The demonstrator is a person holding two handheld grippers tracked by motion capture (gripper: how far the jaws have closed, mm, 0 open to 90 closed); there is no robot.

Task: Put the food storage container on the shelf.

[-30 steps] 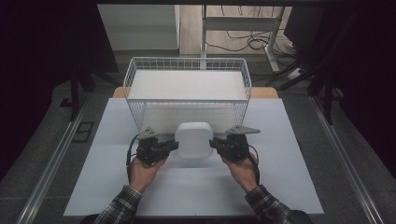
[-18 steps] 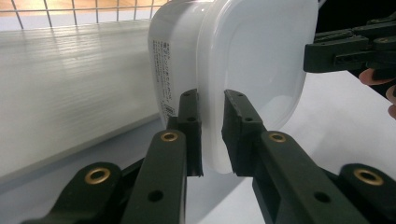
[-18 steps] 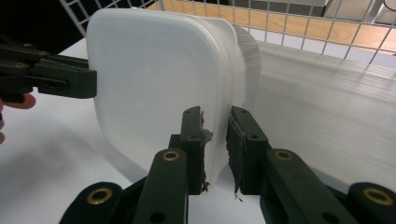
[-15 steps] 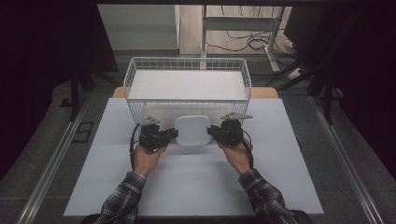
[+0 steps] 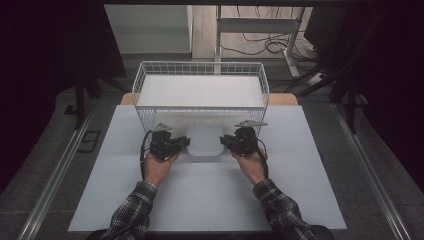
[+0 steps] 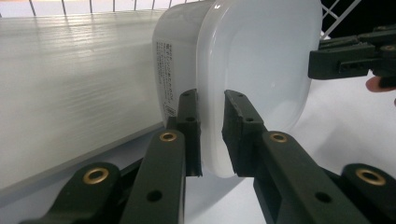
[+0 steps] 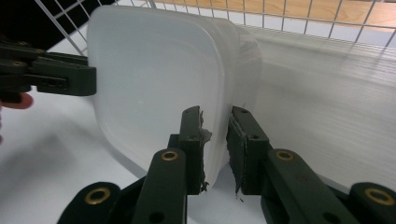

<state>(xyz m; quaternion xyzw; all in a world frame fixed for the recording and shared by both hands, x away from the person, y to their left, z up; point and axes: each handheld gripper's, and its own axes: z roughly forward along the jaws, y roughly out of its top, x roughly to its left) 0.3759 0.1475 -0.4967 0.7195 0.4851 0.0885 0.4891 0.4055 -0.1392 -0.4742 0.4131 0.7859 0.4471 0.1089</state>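
A white, rounded-square plastic container (image 5: pixel 204 141) with a lid hangs just in front of the wire basket (image 5: pixel 200 67), held from both sides. My left gripper (image 5: pixel 183 143) is shut on its left rim, and my right gripper (image 5: pixel 225 141) is shut on its right rim. In the left gripper view the container (image 6: pixel 261 60) has its lid edge pinched between the jaws of the left gripper (image 6: pixel 211 95). In the right gripper view the container (image 7: pixel 154 79) has its rim clamped by the right gripper (image 7: pixel 215 112). A printed label shows on the container's side.
The white wire basket stands at the far side of the white table sheet (image 5: pixel 210 200) and holds a flat white board (image 5: pixel 200 91). Its front mesh wall (image 5: pixel 200 116) rises right behind the container. Dark floor and metal rails flank the table.
Both grippers have carried the container away from the person, toward the basket's front wall. Their grip on it has not changed.
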